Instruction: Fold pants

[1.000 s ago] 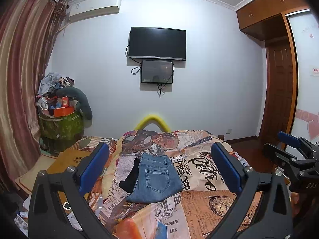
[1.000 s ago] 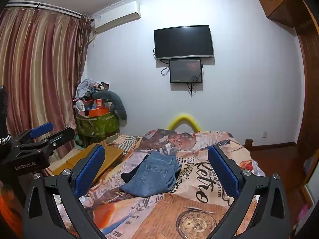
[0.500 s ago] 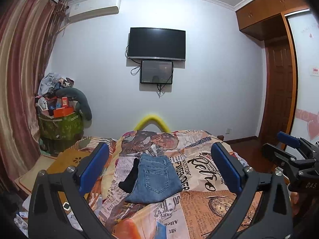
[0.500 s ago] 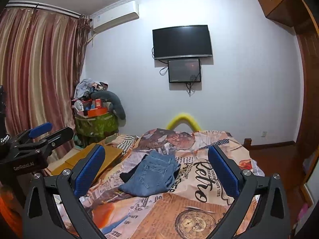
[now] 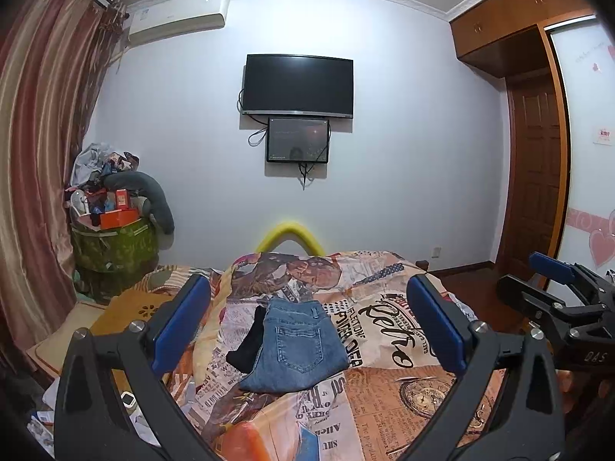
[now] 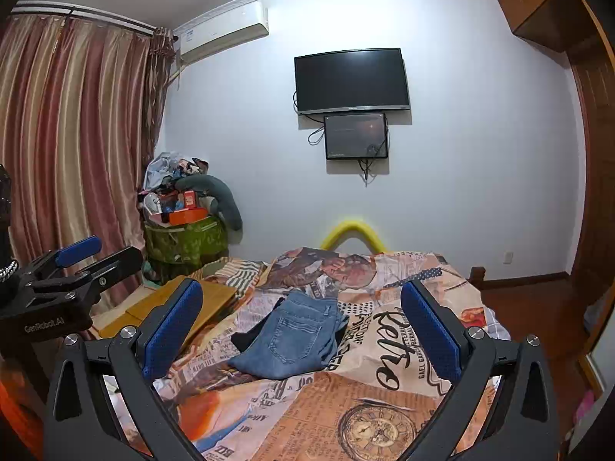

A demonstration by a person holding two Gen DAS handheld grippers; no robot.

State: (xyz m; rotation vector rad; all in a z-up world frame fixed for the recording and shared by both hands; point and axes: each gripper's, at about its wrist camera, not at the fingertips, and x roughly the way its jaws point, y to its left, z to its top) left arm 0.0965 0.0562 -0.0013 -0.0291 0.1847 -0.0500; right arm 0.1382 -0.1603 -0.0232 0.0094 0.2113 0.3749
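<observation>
**Two claws wide apart, jeans folded on the bed**

Both claws hang in the air above the near end of the bed [image 5: 384,392], well short of the cloth. My left claw [image 5: 307,322] has its blue pads [image 5: 180,326] spread as far as I can see them go, with nothing between them. My right claw [image 6: 303,326] is spread just as wide and holds nothing either; in the left view it shows at the right edge.

The jeans [image 5: 298,345] lie on the patterned bedspread, about mid-bed, already doubled into a compact, roughly rectangular packet with a back pocket facing up. A black garment [image 5: 250,342] pokes out from under their left edge, touching them. Whether it is a separate piece I cannot tell.

I judge the fold to be largely done. What may remain is a squaring-up, or one more fold if a smaller packet is wanted.

Denim is fairly heavy and stiff for cloth, so I expect it to hold a crease and not slip much, though the stacked layers are thick. I would take hold at the two near corners of the lower edge, one claw each, pinching through every layer so that the top ply does not peel away. The soft bedspread beneath could get caught in the pinch, so I would go in shallow.
</observation>
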